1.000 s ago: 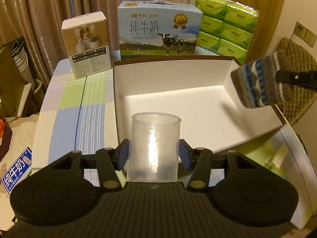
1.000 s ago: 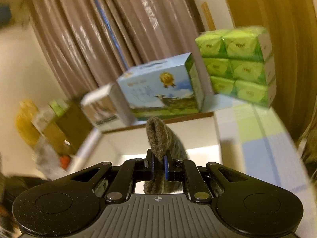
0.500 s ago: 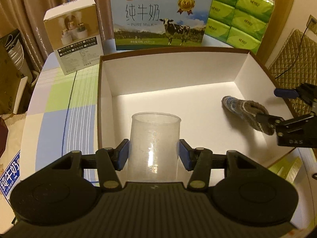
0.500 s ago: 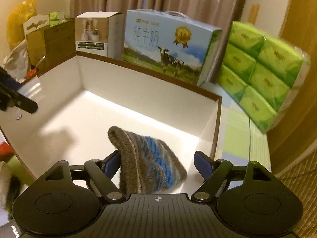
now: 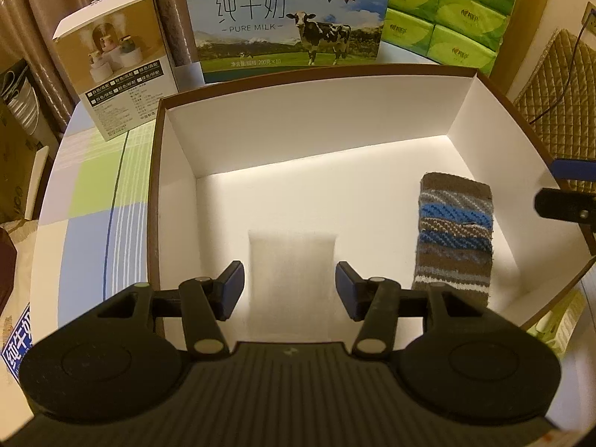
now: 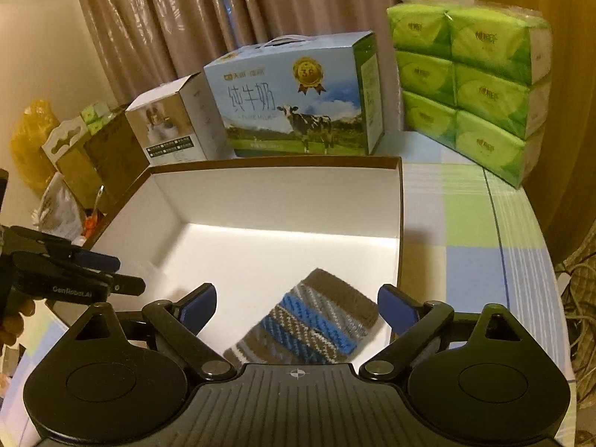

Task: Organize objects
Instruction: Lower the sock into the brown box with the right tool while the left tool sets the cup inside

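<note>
Between the left gripper's [image 5: 289,290] pads stood a clear plastic cup [image 5: 292,260], blurred, on the floor of the white box [image 5: 309,119] near its front edge; the jaws had just been opening and the pads sat slightly clear of its sides. Nearer the box's right wall, the striped knitted sock [image 6: 309,324] lay flat, released below the right gripper [image 6: 297,307], whose jaws had just been opening wide. Beyond the box's far edge stood a milk carton [image 5: 287,18], a small product box [image 5: 119,74] and green tissue packs [image 6: 473,85].

Brown curtains [image 6: 178,29] behind, cream wall [image 6: 44,56] — checked tablecloth [image 6: 480,231], warm light
</note>
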The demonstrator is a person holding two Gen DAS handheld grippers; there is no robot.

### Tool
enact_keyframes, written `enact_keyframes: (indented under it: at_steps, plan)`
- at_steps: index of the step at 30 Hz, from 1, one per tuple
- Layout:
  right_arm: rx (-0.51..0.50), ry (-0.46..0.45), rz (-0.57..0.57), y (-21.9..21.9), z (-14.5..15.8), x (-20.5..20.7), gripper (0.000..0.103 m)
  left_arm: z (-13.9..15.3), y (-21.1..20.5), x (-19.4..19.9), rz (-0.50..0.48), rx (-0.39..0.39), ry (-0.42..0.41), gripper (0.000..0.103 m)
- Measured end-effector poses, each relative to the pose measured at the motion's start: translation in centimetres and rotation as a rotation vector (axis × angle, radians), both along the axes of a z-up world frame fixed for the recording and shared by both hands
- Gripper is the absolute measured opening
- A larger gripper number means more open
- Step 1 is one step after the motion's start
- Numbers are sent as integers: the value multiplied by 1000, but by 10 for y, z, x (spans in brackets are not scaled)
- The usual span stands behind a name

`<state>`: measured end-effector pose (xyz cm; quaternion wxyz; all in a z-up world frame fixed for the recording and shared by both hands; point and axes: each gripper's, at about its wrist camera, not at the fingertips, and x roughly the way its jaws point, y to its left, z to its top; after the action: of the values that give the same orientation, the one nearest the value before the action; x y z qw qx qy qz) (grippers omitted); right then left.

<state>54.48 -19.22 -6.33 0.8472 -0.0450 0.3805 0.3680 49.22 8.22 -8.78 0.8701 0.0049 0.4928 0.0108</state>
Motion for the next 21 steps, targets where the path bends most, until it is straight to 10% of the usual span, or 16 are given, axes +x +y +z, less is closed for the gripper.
enact_keyframes:
  at_steps: [7, 21]
  plan:
    - [-2, -19, -4, -8, 5, -8, 92, 9, 3, -6, 16, 14, -19, 73]
    - [21, -29, -20, -33, 23, -36, 97, 51, 11, -51, 50, -12, -97, 78]
